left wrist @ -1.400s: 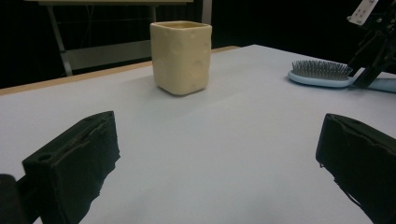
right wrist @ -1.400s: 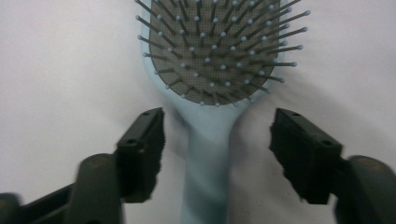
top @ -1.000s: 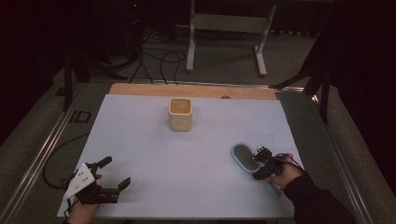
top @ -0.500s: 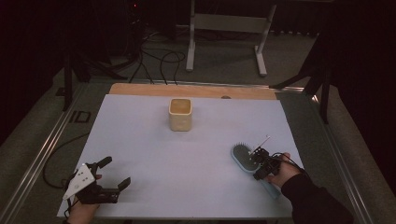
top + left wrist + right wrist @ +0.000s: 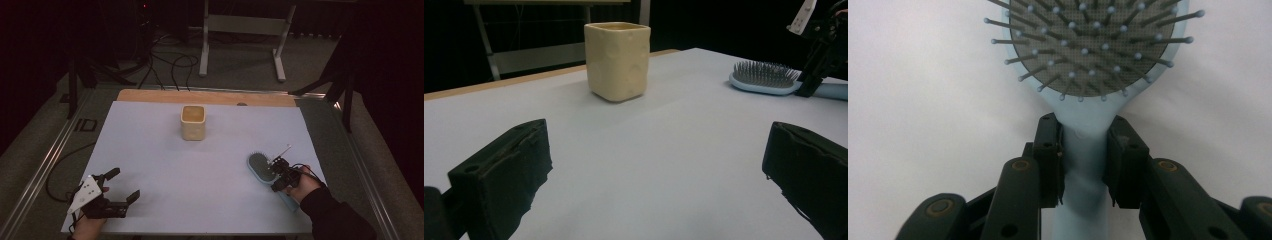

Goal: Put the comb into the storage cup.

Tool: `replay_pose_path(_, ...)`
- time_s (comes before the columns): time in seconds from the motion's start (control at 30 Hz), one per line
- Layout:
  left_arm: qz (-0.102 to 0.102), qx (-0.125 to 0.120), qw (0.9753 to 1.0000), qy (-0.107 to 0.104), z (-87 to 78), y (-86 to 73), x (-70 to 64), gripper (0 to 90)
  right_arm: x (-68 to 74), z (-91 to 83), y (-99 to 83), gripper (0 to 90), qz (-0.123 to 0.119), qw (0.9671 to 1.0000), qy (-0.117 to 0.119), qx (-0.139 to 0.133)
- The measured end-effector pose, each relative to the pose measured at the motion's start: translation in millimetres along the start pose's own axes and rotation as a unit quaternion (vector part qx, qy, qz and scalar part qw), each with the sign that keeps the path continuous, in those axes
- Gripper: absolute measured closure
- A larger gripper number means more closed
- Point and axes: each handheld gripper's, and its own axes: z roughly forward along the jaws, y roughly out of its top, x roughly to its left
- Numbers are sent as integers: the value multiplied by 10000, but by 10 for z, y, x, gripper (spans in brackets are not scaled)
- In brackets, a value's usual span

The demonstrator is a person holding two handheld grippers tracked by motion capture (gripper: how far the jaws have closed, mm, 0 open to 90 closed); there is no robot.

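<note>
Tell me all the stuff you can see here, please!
hairbrush: 1, light blue with grey bristles, lying bristles up on the right of the table, handle between the jaws of the right hand-held gripper
cup: 1, cream yellow, upright at the middle back of the table
table: 1, white top with a wooden strip along its far edge
cables: several, black, on the floor behind the table
stand: 1, grey metal, on the floor behind the table
left hand-held gripper: 1, black with a grey plate on top, front left of the table, jaws wide apart, holding nothing
right hand-held gripper: 1, black, front right, jaws closed on the hairbrush handle
</note>
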Motion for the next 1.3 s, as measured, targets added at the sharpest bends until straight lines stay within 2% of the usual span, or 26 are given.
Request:
replay_pose_path(0.1,-4,0,10000,3,0,0,1,0,-29,-13,-6,708,82,9999,48,-128)
replay_pose_path(0.2,-3,12,10000,2,2,-2,2,0,-57,-71,-18,708,196,9990,146,-367)
replay_pose_path(0.43,-1,8,10000,3,1,-3,1,0,-78,-108,-28,708,198,9979,207,-573)
replay_pose_path(0.47,-4,9,10000,2,1,-2,3,0,-74,-105,-31,708,252,9968,272,-710)
replay_pose_path(0.5,-6,8,10000,7,1,-3,3,0,-74,-105,-31,708,252,9968,272,-710)
replay_pose_path(0.53,-7,13,10000,1,2,-3,5,0,-74,-99,-31,708,287,9956,371,-808)
replay_pose_path(0.63,-4,9,10000,1,2,-2,2,0,-60,-104,-27,708,317,9941,388,-959)
replay_pose_path(0.7,-4,14,10000,5,1,-2,3,0,-45,-120,-23,708,280,9929,368,-1092)
replay_pose_path(0.87,-7,12,10000,6,1,-2,4,0,-3,-185,-3,708,240,9901,488,-1292)
replay_pose_path(1.0,-16,2,10000,7,0,-2,4,0,35,-222,21,708,234,9885,558,-1388)
replay_pose_path(1.03,-20,2,10000,8,0,-2,5,0,44,-227,27,708,144,9888,533,-1388)
replay_pose_path(1.23,-24,3,10000,3,0,-2,5,0,75,-263,55,708,175,9864,575,-1527)
replay_pose_path(1.3,-21,5,10000,7,0,-2,5,0,98,-295,79,708,172,9846,619,-1625)
